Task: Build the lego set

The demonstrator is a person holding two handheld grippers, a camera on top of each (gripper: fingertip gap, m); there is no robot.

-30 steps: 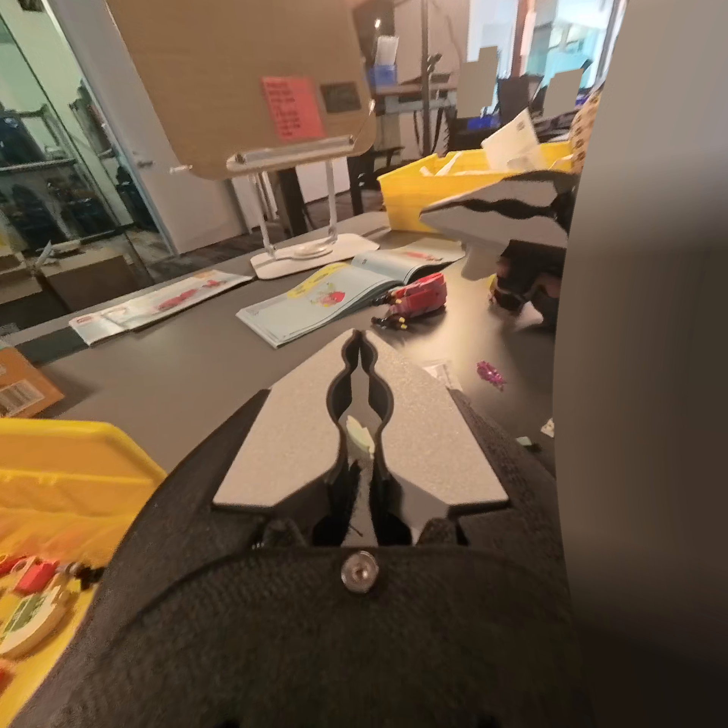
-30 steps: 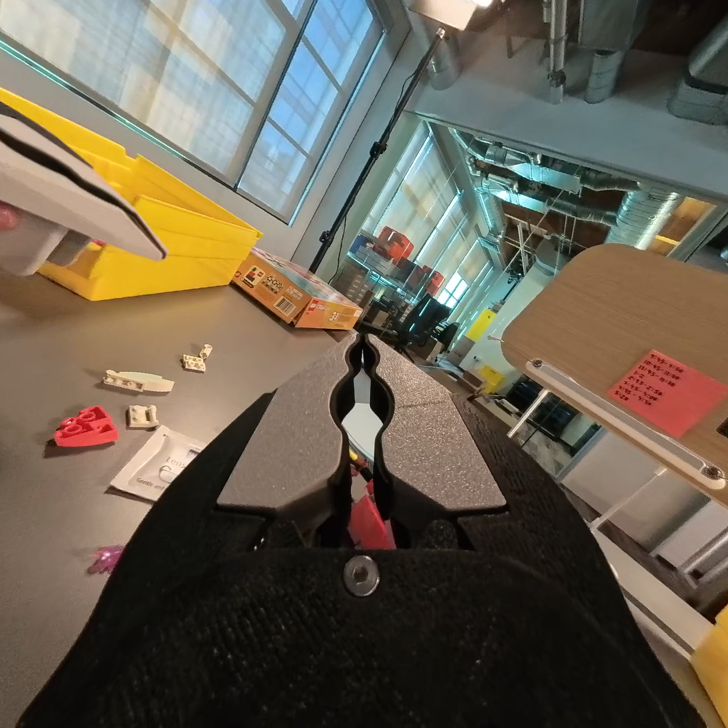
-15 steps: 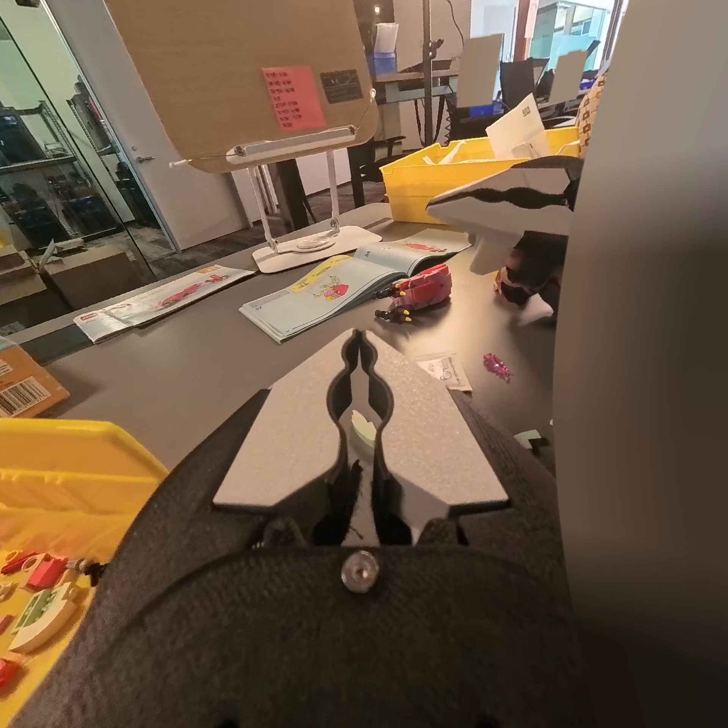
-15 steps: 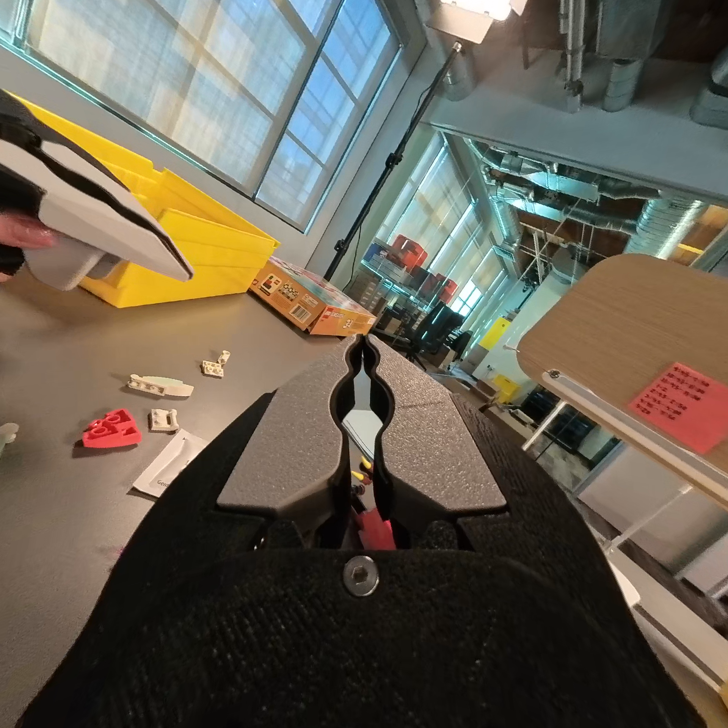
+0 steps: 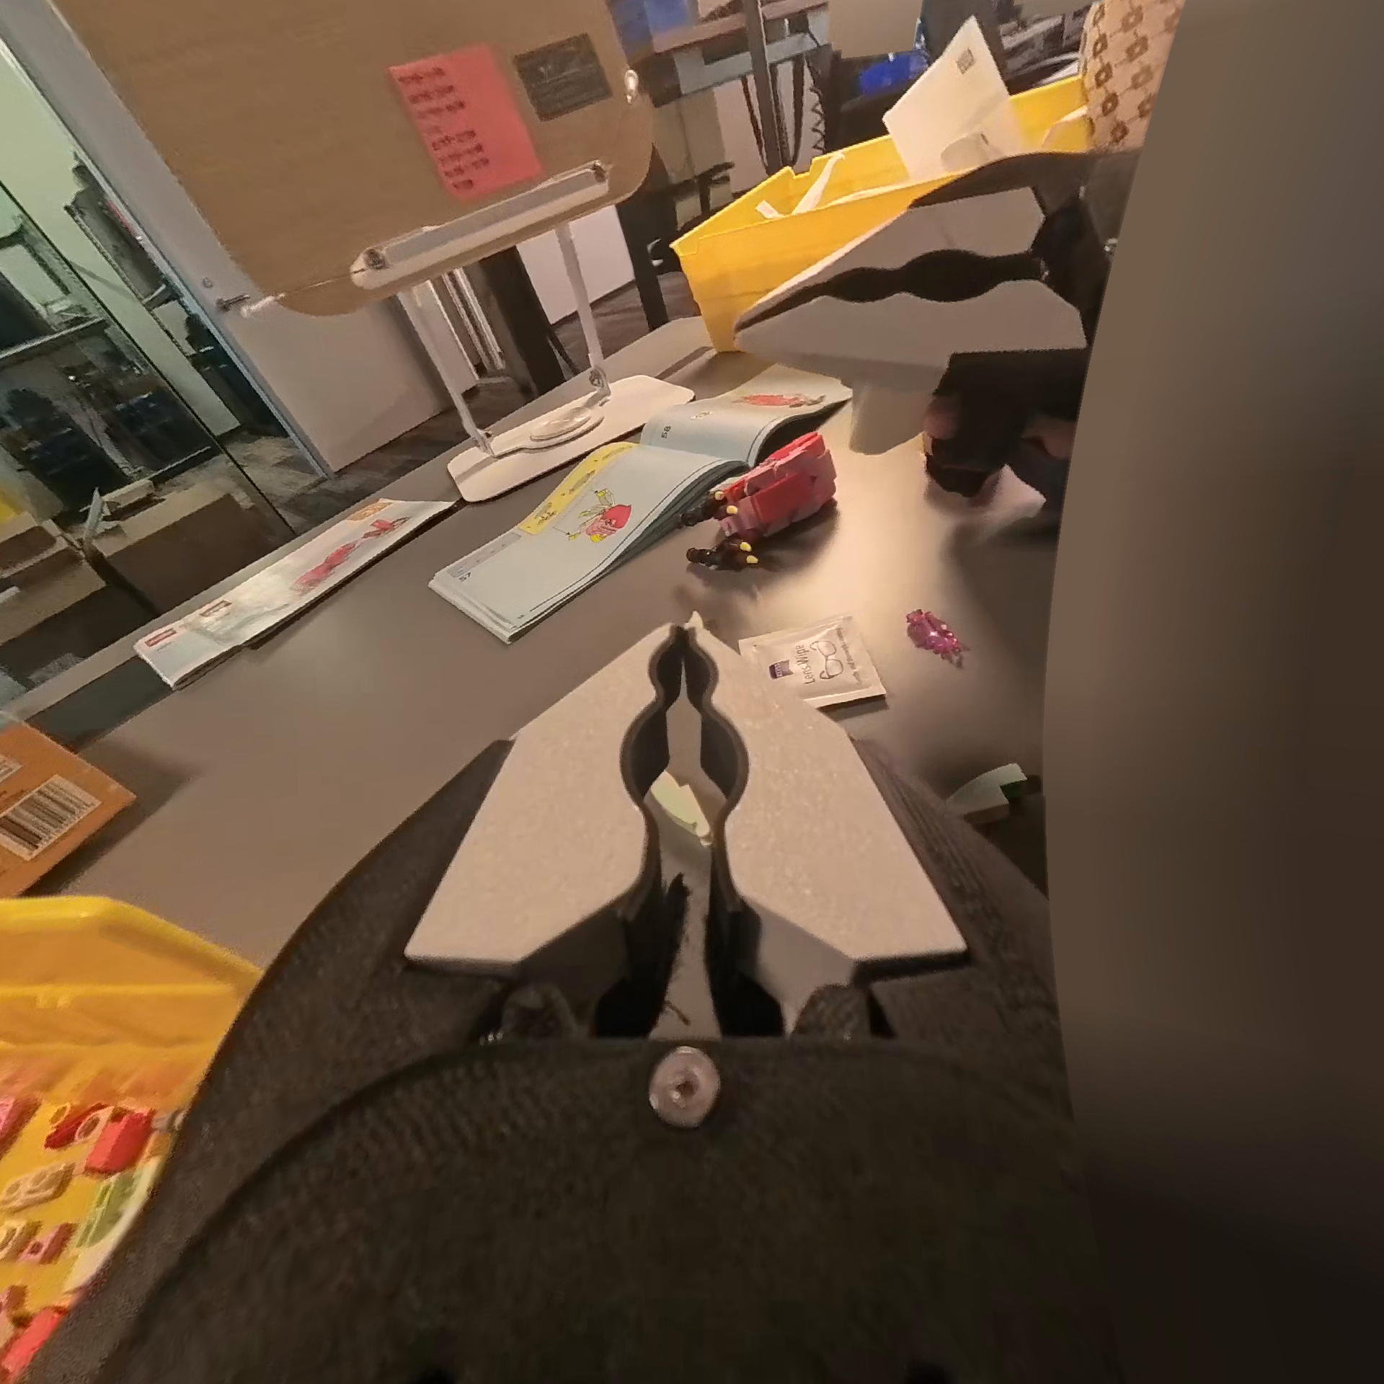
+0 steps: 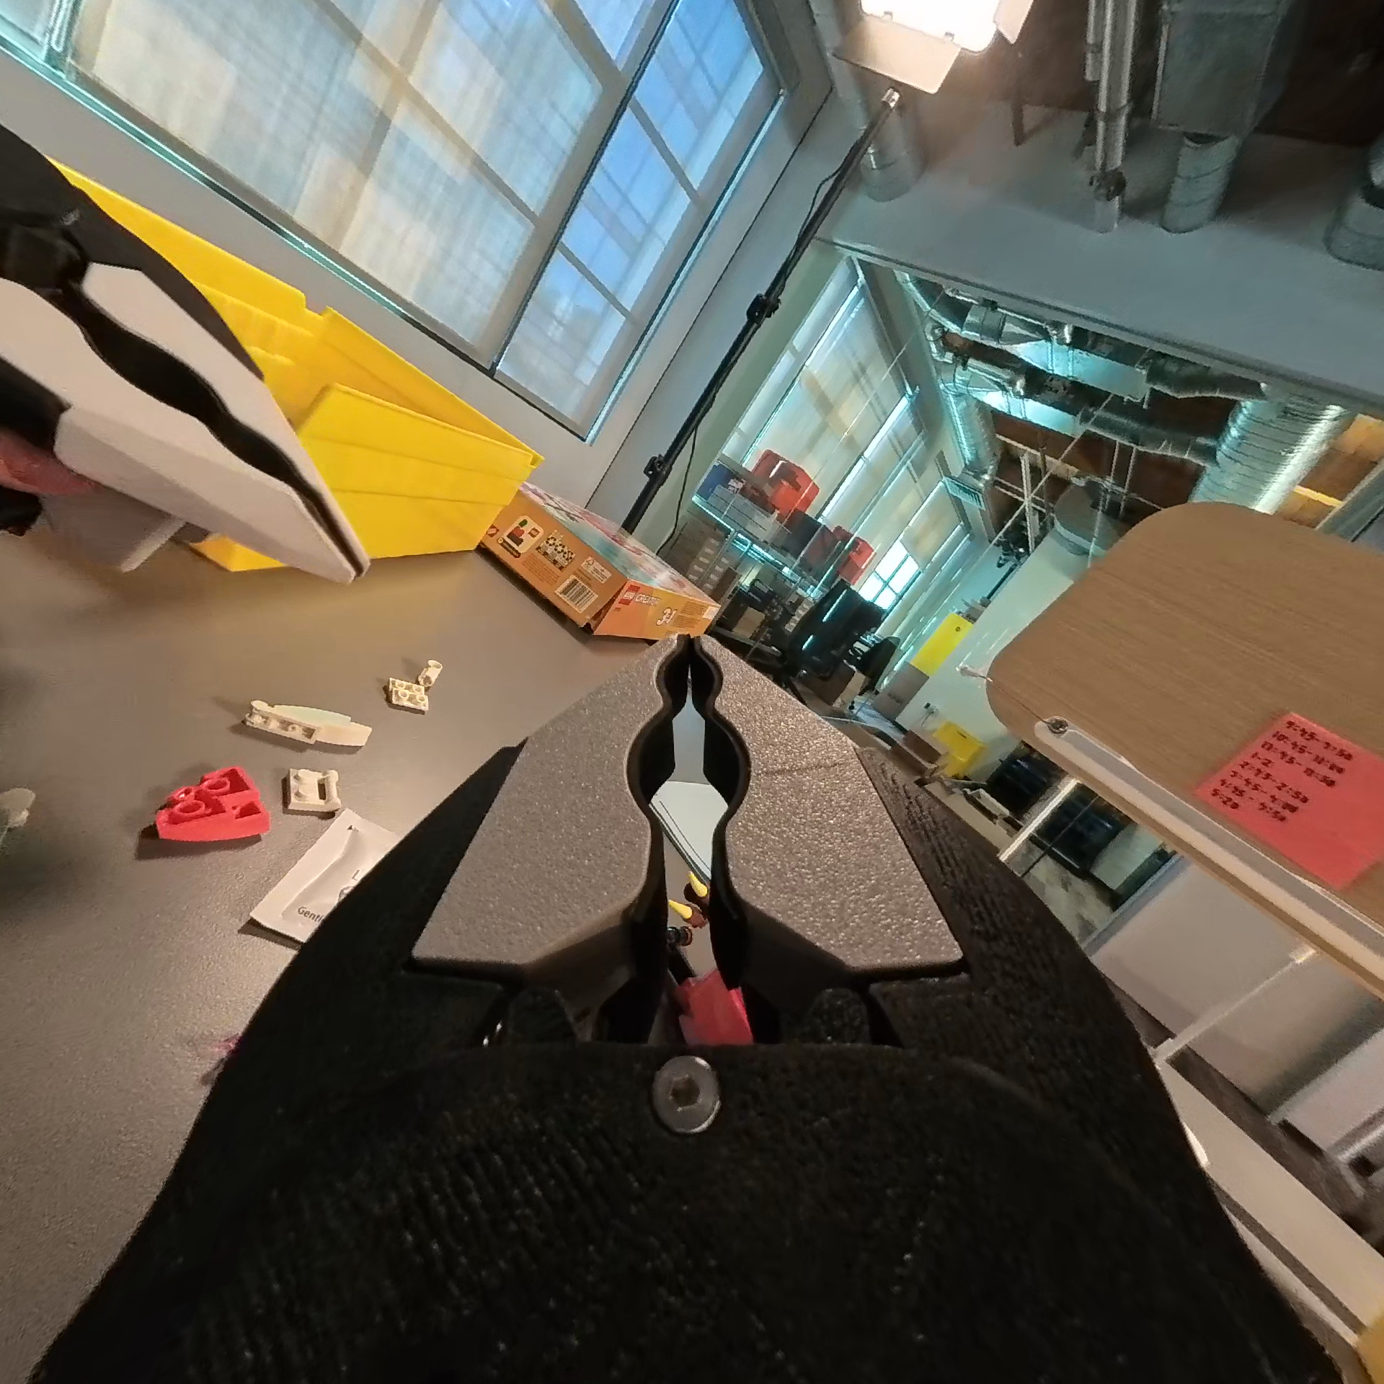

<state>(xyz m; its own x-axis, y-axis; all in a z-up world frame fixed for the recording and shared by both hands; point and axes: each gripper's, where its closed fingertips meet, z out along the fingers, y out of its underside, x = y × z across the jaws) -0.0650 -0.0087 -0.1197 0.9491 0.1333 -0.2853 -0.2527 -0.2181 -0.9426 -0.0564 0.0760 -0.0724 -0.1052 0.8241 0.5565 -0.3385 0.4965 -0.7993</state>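
Both the left gripper (image 5: 685, 636) and right gripper (image 6: 689, 644) are pressed together on nothing. Loose red brick (image 6: 212, 804) lies at mid-left of the right view; a low sweep could scatter it

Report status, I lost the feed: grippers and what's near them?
Left gripper shut, above wipe packet. Right gripper shut, over red brick model. Loose bricks on table.

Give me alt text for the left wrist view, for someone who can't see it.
A closed grey claw hangs over a dark table, with a white wipe sachet just right of its tip. Beyond lie an open instruction booklet, a red brick model and a pink piece; the other claw hovers at upper right.
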